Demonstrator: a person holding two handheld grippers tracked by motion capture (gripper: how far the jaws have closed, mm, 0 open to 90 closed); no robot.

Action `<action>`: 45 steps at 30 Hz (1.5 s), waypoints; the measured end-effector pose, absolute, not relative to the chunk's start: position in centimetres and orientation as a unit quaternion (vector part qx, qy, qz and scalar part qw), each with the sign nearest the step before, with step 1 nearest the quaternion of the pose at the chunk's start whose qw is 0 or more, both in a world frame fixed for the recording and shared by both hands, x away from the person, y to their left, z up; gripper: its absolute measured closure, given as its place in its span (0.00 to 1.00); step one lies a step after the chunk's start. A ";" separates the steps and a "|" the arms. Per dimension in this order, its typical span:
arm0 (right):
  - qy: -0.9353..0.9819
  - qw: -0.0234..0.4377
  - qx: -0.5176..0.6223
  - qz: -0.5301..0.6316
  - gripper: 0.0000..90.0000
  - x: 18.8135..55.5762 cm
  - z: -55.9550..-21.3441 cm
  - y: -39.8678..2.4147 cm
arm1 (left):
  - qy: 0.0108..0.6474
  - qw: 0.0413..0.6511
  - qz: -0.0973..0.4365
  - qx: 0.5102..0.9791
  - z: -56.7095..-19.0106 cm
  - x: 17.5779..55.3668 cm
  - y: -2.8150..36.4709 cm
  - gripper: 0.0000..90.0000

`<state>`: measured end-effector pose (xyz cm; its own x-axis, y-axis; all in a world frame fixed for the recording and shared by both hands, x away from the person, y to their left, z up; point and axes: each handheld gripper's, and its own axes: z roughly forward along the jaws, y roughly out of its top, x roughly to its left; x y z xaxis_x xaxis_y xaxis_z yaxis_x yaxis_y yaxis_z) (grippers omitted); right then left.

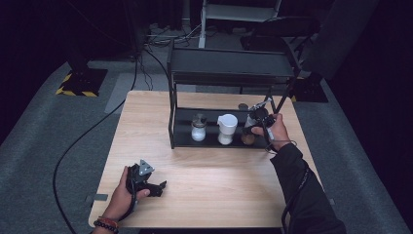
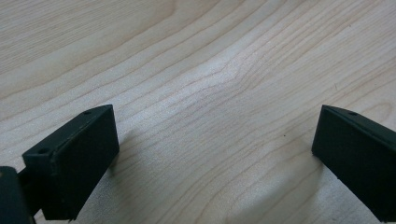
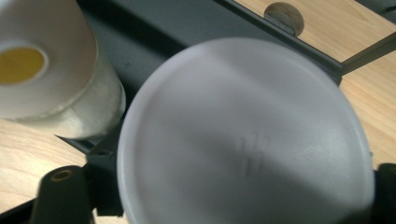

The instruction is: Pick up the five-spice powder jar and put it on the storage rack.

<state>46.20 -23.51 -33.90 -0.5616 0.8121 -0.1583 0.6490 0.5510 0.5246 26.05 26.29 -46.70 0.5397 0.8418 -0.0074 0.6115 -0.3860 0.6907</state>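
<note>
At 7 o'clock on the desk [image 1: 209, 180], the left tool [image 1: 163, 185] lies low over bare wood, its 2 jaws wide apart with nothing between them. On the black rack [image 1: 182, 131] at 12 o'clock stand a glass jar [image 1: 198, 129] and a white jug [image 1: 227, 128]. At 2 o'clock the right tool [image 1: 254, 127] sits over a white-lidded container [image 3: 243, 135], its lid between the partly parted jaws; whether they press it I cannot tell.

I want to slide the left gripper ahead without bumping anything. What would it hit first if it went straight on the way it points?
Probably nothing soon: the left gripper points right along bare table.
</note>
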 end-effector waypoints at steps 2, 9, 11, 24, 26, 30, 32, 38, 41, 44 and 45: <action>0.863 0.198 0.420 0.200 0.18 46.2 -33.9 -23.2 | 0.447 0.328 0.175 0.814 -46.7 26.0 26.3 0.01; 0.867 0.205 0.413 0.190 0.14 46.3 -34.0 -22.9 | 0.446 0.328 0.176 0.814 -46.7 26.0 26.3 0.01; 0.866 0.205 0.414 0.190 0.12 46.4 -34.2 -23.0 | 0.447 0.328 0.176 0.814 -46.7 26.0 26.3 0.01; 0.875 0.210 0.392 0.193 0.06 46.5 -34.6 -23.5 | 0.446 0.328 0.176 0.814 -46.7 26.0 26.3 0.01; 0.876 0.214 0.389 0.191 0.05 46.4 -34.6 -23.4 | 0.447 0.328 0.176 0.813 -46.7 26.0 26.3 0.01; 0.876 0.220 0.382 0.194 0.04 46.2 -34.5 -23.5 | 0.447 0.328 0.176 0.813 -46.7 26.0 26.3 0.01; 0.879 0.223 0.375 0.194 0.04 46.0 -34.5 -23.5 | 0.447 0.328 0.176 0.813 -46.7 26.0 26.3 0.01; 0.877 0.232 0.372 0.198 0.04 45.7 -34.5 -23.5 | 0.446 0.328 0.176 0.814 -46.7 26.0 26.3 0.01; 0.874 0.235 0.374 0.204 0.04 45.4 -34.5 -23.5 | 0.447 0.328 0.176 0.813 -46.7 26.0 26.3 0.01; 0.871 0.237 0.378 0.208 0.04 45.2 -34.4 -23.6 | 0.444 0.329 0.176 0.815 -46.7 26.0 26.3 0.01; 0.870 0.239 0.377 0.210 0.04 45.1 -34.4 -23.6 | 0.443 0.329 0.175 0.815 -46.7 26.0 26.3 0.01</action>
<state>45.09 -23.64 -34.38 -0.6014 0.7565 -0.2569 0.5560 0.6272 0.5454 26.04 26.32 -46.73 0.5457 0.8380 -0.0061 0.6070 -0.3902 0.6923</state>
